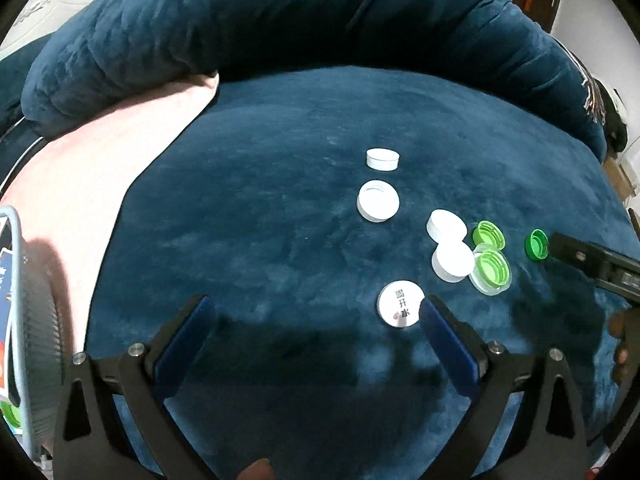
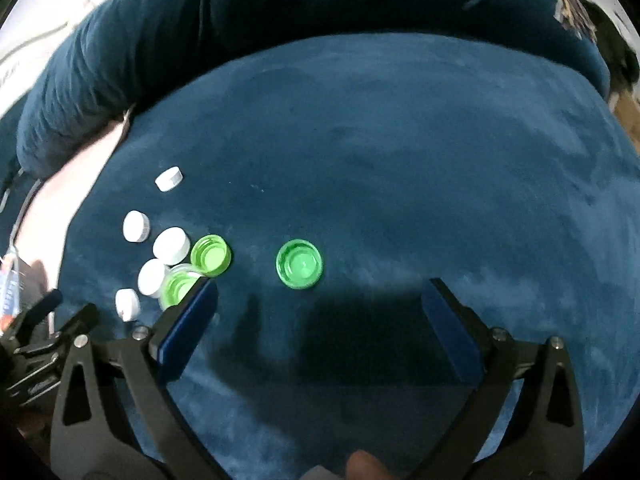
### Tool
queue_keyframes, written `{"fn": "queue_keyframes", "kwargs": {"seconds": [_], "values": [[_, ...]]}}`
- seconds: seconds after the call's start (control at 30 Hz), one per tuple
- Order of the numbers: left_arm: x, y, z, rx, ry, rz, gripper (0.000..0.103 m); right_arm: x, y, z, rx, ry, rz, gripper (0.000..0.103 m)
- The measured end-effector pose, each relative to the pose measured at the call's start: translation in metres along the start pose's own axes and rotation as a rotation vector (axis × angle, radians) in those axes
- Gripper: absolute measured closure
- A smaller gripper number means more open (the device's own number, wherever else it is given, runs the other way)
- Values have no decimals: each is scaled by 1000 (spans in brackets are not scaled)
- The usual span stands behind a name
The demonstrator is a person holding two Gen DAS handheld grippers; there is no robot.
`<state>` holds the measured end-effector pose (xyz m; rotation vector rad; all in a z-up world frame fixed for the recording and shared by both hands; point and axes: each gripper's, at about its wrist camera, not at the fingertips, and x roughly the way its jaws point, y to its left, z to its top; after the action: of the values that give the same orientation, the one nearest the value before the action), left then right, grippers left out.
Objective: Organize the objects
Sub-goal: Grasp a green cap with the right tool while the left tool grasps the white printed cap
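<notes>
Several white bottle caps and three green caps lie on a dark blue velvet cushion (image 1: pixel 260 220). In the left wrist view my left gripper (image 1: pixel 316 306) is open and empty; a white cap with black print (image 1: pixel 400 304) lies just by its right fingertip. More white caps (image 1: pixel 378 201) lie beyond, with green caps (image 1: pixel 491 267) to the right. In the right wrist view my right gripper (image 2: pixel 320 292) is open and empty, just short of a lone green cap (image 2: pixel 299 264). Another green cap (image 2: pixel 211 255) and white caps (image 2: pixel 171 245) cluster at its left.
The cushion's padded blue back (image 1: pixel 240 20) curves around the far side. A pink cloth (image 1: pixel 100 168) lies at the left. A grey ribbed round object (image 1: pixel 36 320) stands at the far left edge. The right gripper's finger (image 1: pixel 592 260) shows at the right of the left wrist view.
</notes>
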<state>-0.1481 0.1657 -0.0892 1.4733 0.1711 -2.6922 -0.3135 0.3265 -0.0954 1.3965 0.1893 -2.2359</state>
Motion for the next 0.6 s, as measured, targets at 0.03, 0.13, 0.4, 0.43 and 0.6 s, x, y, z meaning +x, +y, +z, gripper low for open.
{"fn": "queue_keyframes", "kwargs": {"seconds": [0.03,0.13,0.4,0.43,0.6], "values": [[1,-1,0,3,-2,-5,1,5,4,3,-14,-4,-11,2],[8,-8,1,24,7,-18,1,19,10,6,-45,-5,-34,19],[34,-11,-3,20,35,-75,5,23,7,1,-45,16,-34,72],[38,-10,-2,11,39,-90,14,21,9,1,-39,13,-30,72],[34,-12,1,18,35,-131,67,13,13,-3,-12,11,9,72]]}}
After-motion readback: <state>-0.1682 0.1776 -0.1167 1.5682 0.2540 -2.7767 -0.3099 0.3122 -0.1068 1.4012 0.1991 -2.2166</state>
